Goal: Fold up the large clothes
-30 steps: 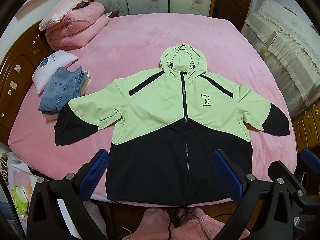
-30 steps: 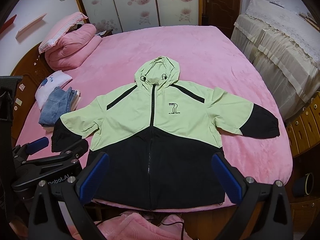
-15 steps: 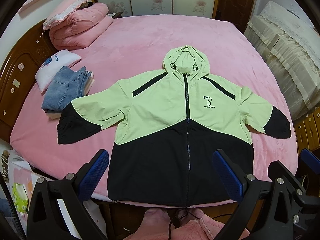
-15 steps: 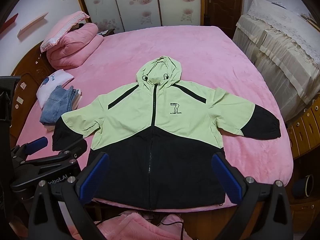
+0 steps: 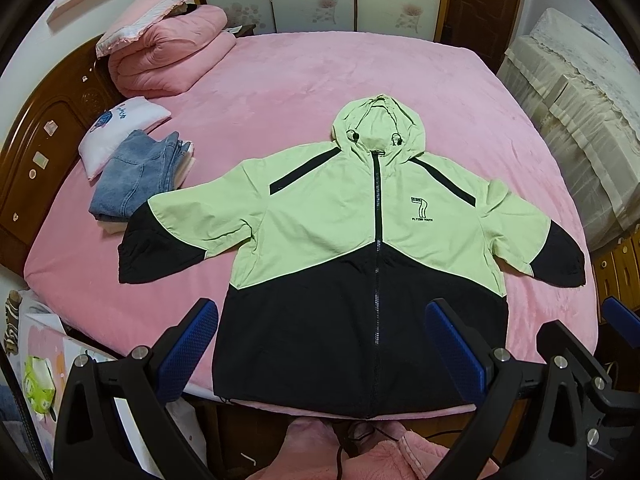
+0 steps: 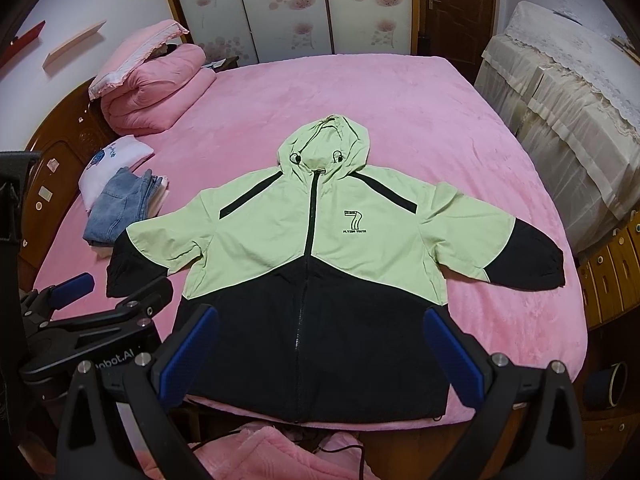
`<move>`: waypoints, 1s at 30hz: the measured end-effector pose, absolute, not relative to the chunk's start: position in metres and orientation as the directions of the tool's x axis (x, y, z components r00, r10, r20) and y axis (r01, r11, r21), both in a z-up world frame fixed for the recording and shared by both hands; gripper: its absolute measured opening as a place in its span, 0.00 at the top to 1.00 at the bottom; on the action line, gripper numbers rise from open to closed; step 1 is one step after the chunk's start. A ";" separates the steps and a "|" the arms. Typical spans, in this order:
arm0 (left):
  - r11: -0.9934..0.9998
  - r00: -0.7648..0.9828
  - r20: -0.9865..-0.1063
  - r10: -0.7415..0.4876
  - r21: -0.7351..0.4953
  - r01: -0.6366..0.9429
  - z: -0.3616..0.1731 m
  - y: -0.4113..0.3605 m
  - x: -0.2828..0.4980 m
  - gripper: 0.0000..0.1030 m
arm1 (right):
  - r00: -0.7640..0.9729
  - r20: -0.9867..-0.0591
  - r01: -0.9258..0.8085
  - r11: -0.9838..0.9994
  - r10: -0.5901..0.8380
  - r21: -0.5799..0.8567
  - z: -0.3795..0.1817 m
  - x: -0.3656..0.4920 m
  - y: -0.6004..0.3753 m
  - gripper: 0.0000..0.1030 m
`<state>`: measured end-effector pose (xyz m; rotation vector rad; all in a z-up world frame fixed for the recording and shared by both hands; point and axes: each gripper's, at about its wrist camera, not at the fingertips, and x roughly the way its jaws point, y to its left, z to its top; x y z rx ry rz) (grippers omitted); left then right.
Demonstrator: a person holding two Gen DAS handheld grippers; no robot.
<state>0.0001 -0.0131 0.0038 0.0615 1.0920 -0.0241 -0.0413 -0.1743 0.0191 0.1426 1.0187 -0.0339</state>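
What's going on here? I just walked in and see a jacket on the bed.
A person holds two grippers above the near edge of the pink bed. The green and black hooded jacket lies flat, zipped, sleeves spread. The left gripper and right gripper are both open, touching nothing; folding hasn't started.

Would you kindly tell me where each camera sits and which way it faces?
Left wrist: on the left gripper, open, facing the hooded jacket on the bed; the right gripper peeks in.
Right wrist: on the right gripper, open, facing the jacket; left gripper at lower left.
Shared: jacket, folded jeans, rolled quilt.
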 end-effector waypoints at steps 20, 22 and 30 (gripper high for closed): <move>0.945 0.409 -0.911 -0.045 -0.172 -0.279 -0.022 0.062 -0.017 0.01 | 0.548 -0.811 -0.161 0.977 0.204 0.137 0.016 -0.009 -0.158 0.01; 0.907 0.403 -0.910 -0.099 -0.249 -0.341 -0.032 0.088 -0.020 0.01 | 0.570 -0.793 -0.210 0.971 0.215 0.112 0.016 -0.005 -0.143 0.01; 0.752 0.348 -0.914 -0.207 -0.376 -0.541 -0.092 0.194 -0.014 0.01 | 0.597 -0.769 -0.346 0.938 0.228 0.009 -0.011 0.017 -0.065 0.01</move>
